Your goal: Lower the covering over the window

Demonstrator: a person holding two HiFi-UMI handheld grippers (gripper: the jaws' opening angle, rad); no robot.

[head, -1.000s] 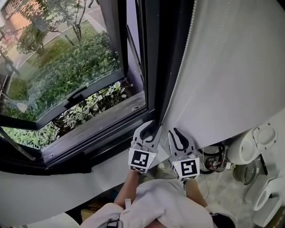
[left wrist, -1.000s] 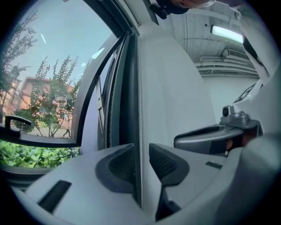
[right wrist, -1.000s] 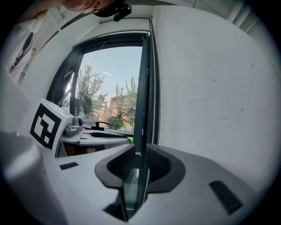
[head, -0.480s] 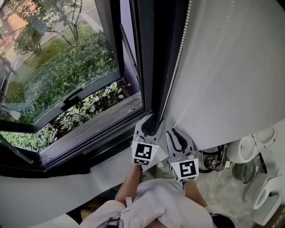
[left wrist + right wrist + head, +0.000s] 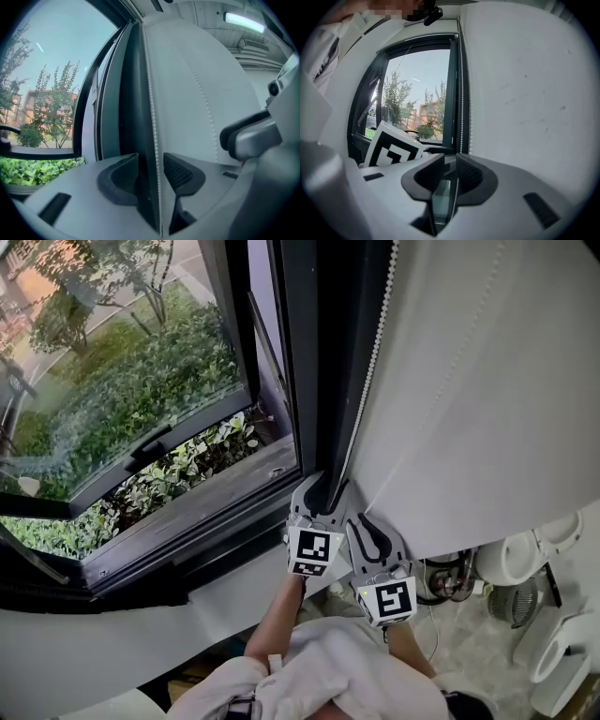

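The blind point(image 5: 469, 381) and bead chain point(image 5: 151, 93) are white, the window frame point(image 5: 300, 362) black

Left of chain: dark window frame point(image 5: 314, 362) stands tight beside the bead chain point(image 5: 371, 343).
Right of chain: white blind point(image 5: 487, 390) hangs just beside it.
Free room: over the sill point(image 5: 216, 488), beneath the tilted sash point(image 5: 169, 437).
Low right: fan point(image 5: 514, 601) and cables point(image 5: 450, 582) stand in the way.

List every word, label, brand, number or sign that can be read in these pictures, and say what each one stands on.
No readable words, brands, numbers or signs in any view.
Left cube: a black-and-white square marker, a pattern, not text.
Right cube: the same kind of marker, not text.
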